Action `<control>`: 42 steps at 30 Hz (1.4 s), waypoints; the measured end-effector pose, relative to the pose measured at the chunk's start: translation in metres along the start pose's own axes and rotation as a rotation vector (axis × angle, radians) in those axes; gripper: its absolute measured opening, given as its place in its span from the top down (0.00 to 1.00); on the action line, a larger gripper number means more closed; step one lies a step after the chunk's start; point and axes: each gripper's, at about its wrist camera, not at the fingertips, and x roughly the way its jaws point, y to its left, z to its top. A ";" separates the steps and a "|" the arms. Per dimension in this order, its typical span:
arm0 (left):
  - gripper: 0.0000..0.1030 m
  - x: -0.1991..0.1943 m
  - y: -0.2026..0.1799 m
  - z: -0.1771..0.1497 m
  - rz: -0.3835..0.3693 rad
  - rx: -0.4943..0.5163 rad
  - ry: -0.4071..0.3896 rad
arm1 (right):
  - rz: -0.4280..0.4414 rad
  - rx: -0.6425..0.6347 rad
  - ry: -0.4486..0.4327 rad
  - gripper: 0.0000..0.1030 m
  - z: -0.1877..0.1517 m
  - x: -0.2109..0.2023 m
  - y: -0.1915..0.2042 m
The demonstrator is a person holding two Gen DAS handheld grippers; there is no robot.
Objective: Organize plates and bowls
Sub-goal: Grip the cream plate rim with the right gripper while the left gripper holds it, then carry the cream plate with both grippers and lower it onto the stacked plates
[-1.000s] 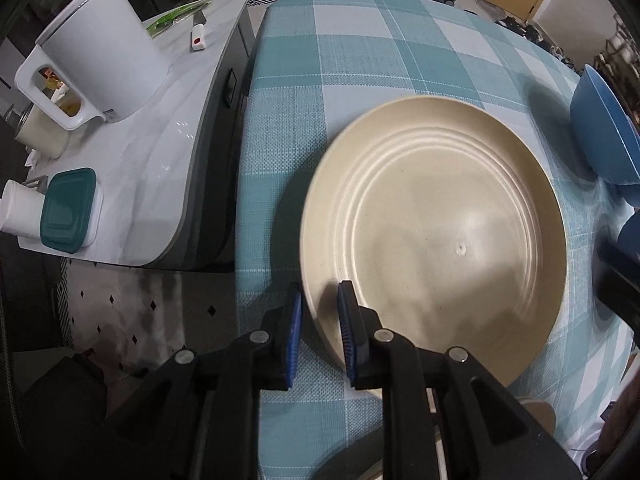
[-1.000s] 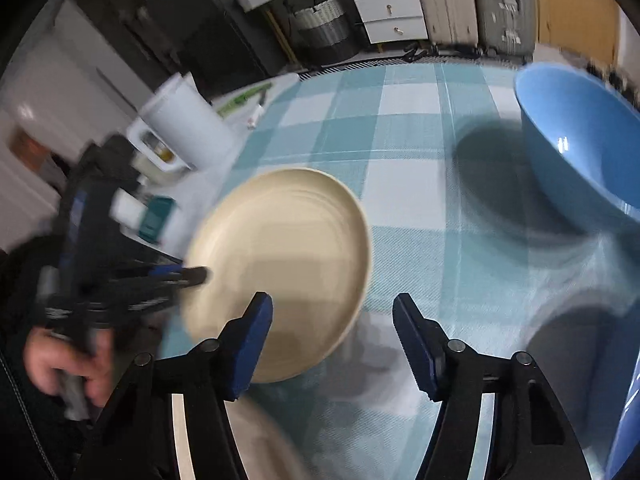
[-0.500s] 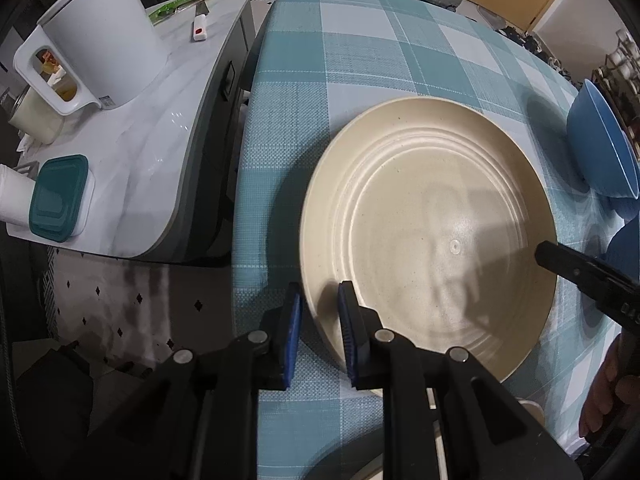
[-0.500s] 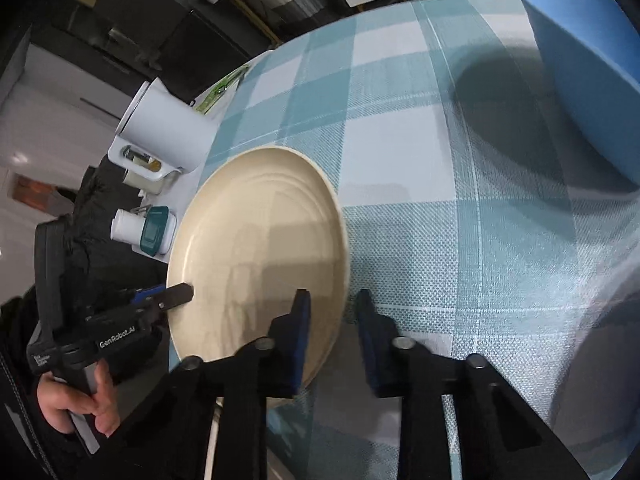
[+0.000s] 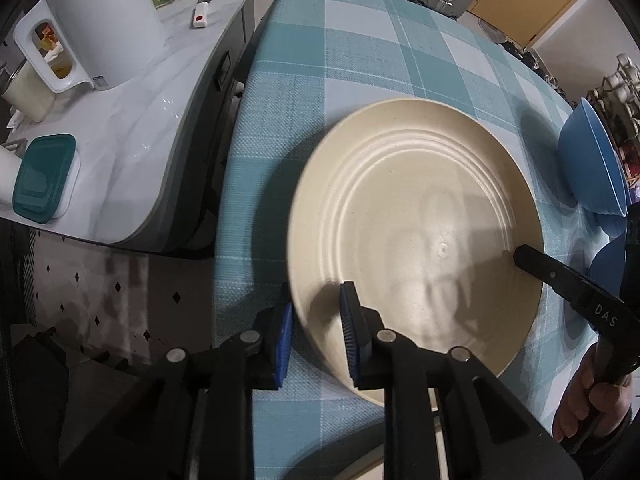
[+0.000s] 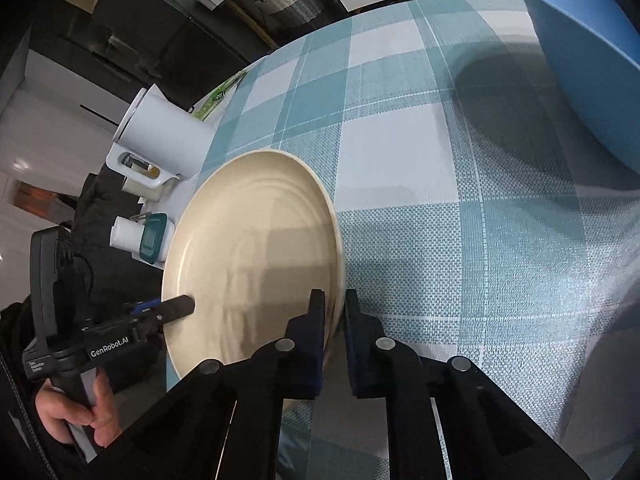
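A large cream plate (image 5: 420, 220) with ridged rings sits low over the teal checked table (image 5: 360, 60), casting a shadow on its left side. My left gripper (image 5: 316, 304) is shut on its near-left rim, one pad above and one below. In the right wrist view, my right gripper (image 6: 334, 296) is closing tight on the opposite rim of the plate (image 6: 256, 248), with a pad on each side. A light blue bowl (image 5: 592, 168) stands at the table's right, also seen as the bowl (image 6: 588, 52) at the upper right.
A marble side counter (image 5: 140, 120) left of the table carries a white jug (image 5: 100, 28), a teal-lidded container (image 5: 42, 178) and a white-handled knife (image 5: 202, 12). A darker blue dish (image 5: 608, 264) lies near the right gripper. A hand (image 6: 76, 412) holds the left gripper.
The right gripper came down from open above the table and closed on the plate's right rim. The left gripper kept its hold, and the plate shifted slightly.
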 end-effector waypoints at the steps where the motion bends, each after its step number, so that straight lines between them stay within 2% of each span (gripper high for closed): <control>1: 0.80 0.000 0.000 0.000 0.003 0.003 0.001 | 0.003 -0.002 -0.002 0.91 0.001 -0.001 0.001; 9: 0.81 -0.014 0.003 -0.001 -0.026 -0.032 0.000 | 0.021 -0.011 -0.013 0.91 0.002 -0.009 0.006; 27: 0.81 -0.046 -0.010 -0.013 -0.005 -0.021 -0.027 | 0.065 -0.001 -0.054 0.91 -0.008 -0.051 0.004; 34: 0.81 -0.044 -0.012 -0.015 -0.051 -0.050 -0.018 | 0.066 -0.004 -0.057 0.91 -0.014 -0.058 0.000; 42: 0.81 -0.057 -0.018 -0.023 -0.051 -0.042 -0.034 | 0.089 0.004 -0.064 0.91 -0.024 -0.063 -0.004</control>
